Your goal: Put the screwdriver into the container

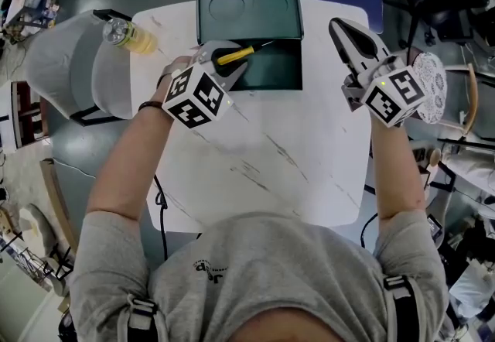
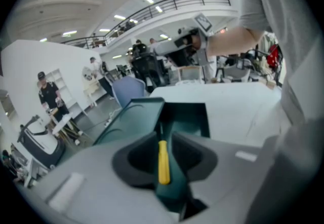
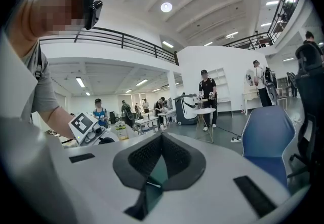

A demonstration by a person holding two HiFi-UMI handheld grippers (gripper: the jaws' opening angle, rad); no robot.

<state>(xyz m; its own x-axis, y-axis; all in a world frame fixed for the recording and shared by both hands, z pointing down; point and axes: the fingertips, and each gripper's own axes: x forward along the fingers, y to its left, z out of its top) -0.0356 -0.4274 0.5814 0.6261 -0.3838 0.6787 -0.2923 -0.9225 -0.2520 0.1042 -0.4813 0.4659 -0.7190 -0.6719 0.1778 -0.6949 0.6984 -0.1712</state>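
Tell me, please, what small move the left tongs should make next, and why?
Probably lower the left tongs slightly and open them: they are shut on the screwdriver by its yellow handle, and its shaft reaches over the green container's open compartment.

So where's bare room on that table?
The near half of the table, towards the person, is bare; so is the strip between the container and the right tool. It's crowded far left, where the left tool holds the screwdriver over the container.
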